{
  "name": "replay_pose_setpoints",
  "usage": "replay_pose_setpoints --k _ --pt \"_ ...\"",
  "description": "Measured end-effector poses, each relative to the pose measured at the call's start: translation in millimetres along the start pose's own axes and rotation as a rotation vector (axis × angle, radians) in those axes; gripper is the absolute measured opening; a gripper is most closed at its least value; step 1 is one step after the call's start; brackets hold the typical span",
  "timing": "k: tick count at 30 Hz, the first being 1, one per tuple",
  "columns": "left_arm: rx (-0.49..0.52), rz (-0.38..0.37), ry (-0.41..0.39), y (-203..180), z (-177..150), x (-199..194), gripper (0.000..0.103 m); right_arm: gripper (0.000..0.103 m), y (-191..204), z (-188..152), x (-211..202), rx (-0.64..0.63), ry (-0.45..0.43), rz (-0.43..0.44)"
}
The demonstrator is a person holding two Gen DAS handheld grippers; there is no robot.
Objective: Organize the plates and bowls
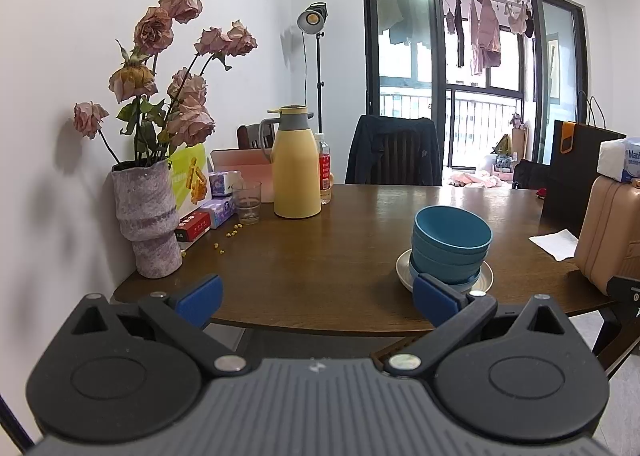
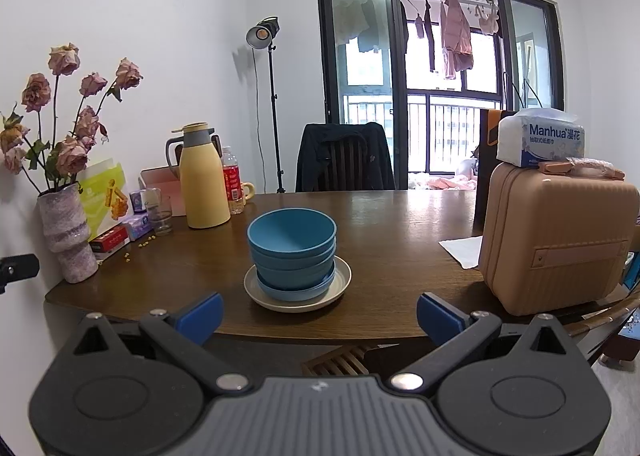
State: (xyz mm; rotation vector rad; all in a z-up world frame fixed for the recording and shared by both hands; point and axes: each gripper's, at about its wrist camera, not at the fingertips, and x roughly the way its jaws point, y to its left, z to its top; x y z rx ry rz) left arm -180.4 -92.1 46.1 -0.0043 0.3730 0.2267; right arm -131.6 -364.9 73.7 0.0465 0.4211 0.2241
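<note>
Centrally, stacked blue bowls (image 2: 292, 252) on a white plate (image 2: 256, 290) are seen near the table's (image 2: 380, 224) near edge; right gripper (image 2: 319, 316) and left gripper (image 1: 318, 298) (both spread, empty) are held short of it.

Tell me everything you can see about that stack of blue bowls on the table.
The stack of blue bowls is several matte bowls nested upright, apparently three deep teal ones above a shallower, lighter blue dish at the bottom. They look like plastic or similar, and the top bowl is empty. The stack sits inside a cream plate with a raised rim, near the front edge of the dark wooden table. Nothing else touches it; both grippers are held back from it, open.
</note>
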Motion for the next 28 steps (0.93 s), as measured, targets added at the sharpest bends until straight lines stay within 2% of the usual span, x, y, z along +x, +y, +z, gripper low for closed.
replay_pose_setpoints --k 28 --pt "0.02 -0.029 -0.018 2.2 0.0 -0.3 0.103 0.103 6.8 1.3 -1.6 -0.002 -0.015 0.004"
